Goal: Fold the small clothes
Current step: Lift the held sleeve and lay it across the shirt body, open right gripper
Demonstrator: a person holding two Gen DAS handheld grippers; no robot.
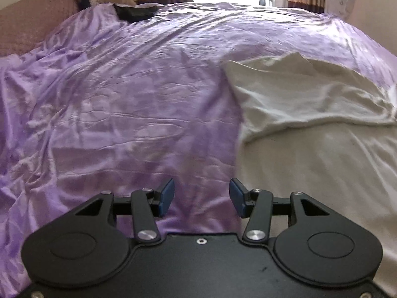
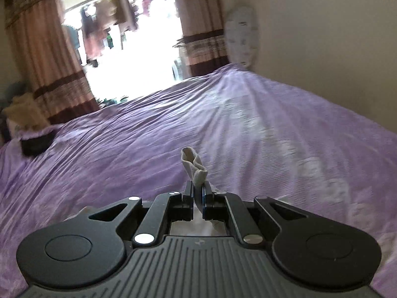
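A white garment [image 1: 310, 114] lies on the purple bedsheet [image 1: 124, 99] at the right of the left wrist view, its far part folded over with a raised edge. My left gripper [image 1: 201, 197] is open and empty, low over the sheet just left of the garment's near edge. In the right wrist view my right gripper [image 2: 197, 193] is shut on a bunched edge of the white garment [image 2: 193, 164], which sticks up past the fingertips; more white cloth hangs under the gripper. That view is blurred by motion.
A dark folded item [image 1: 135, 12] lies at the far left of the bed, also seen in the right wrist view [image 2: 34, 144]. Pillows and blankets [image 1: 37, 22] pile at the far left. Curtains [image 2: 49, 62] and a bright window stand beyond; a wall [image 2: 322, 49] runs along the right.
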